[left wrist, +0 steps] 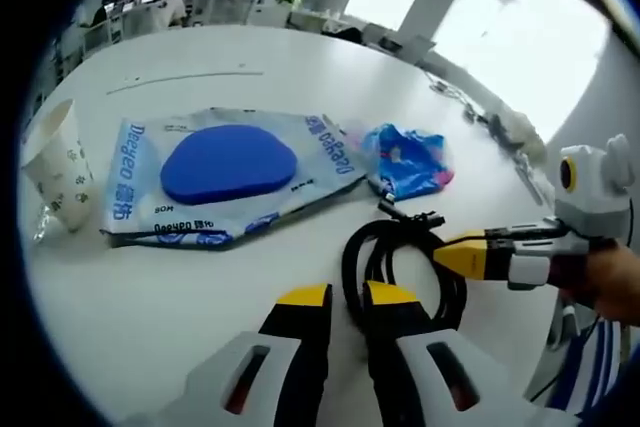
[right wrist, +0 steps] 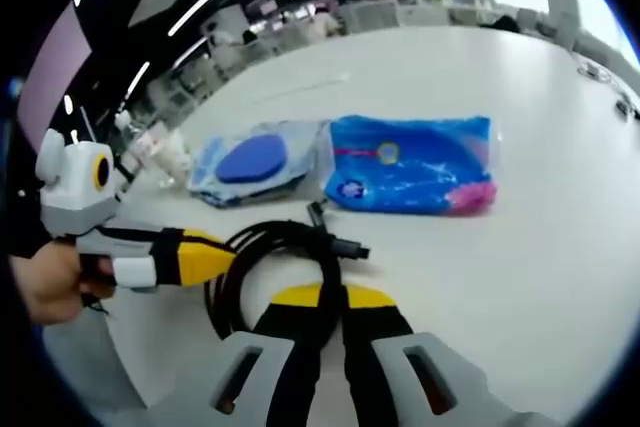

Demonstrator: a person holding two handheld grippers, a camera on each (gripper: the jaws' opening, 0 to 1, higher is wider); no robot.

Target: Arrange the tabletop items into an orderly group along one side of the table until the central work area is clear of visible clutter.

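Yellow-tipped jaws of the left gripper [left wrist: 346,305] sit nearly together, straddling the near edge of the coiled black cable [left wrist: 400,257] at 6 o'clock in the left gripper view; whether they pinch it, I cannot tell. From 3 o'clock the right gripper [left wrist: 462,253] reaches in, its tip touching the same coil, a hand [left wrist: 612,282] behind it. In the right gripper view its own jaws [right wrist: 334,297] are close together around the cable loop [right wrist: 270,257], apparently clamped on it.

Beyond the coil on the white round table [left wrist: 300,77]: a clear plastic packet with a blue oval pad [left wrist: 228,175] at 10 o'clock, a crumpled blue-and-pink plastic pouch [left wrist: 405,159] at 1 o'clock just beside it, and a white paper cup [left wrist: 58,165] at 9 o'clock, cut off by the rim. Office desks behind are blurred.
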